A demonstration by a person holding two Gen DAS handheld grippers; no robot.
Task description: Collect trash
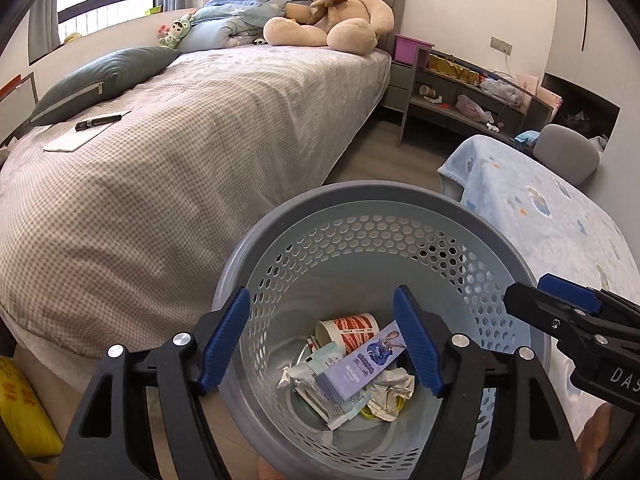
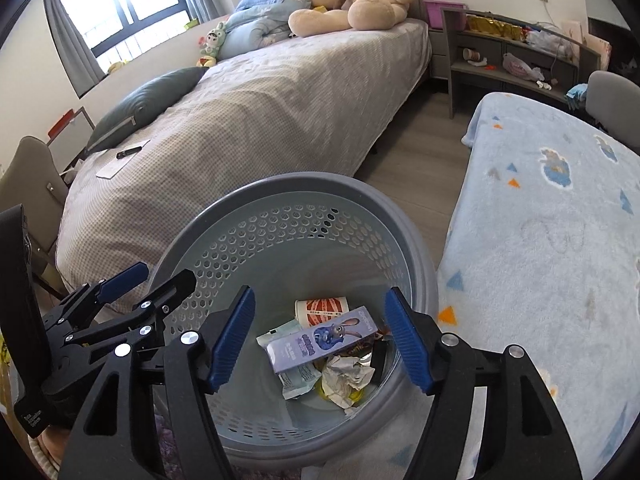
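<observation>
Now — left gripper [image 1: 322, 344]: jaws apart, empty | right gripper [image 2: 320, 340]: jaws apart, empty | trash [image 2: 320, 354] — purple carton, crumpled paper, perhaps a cup — at bottom of grey basket [image 2: 280, 192]

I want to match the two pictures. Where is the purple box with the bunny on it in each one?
Left wrist view: the purple box lies in the grey basket, low and centre, between the blue fingers.
Right wrist view: the box lies in the basket, low and centre.
Shared landmark: the teddy bear on the bed.
</observation>
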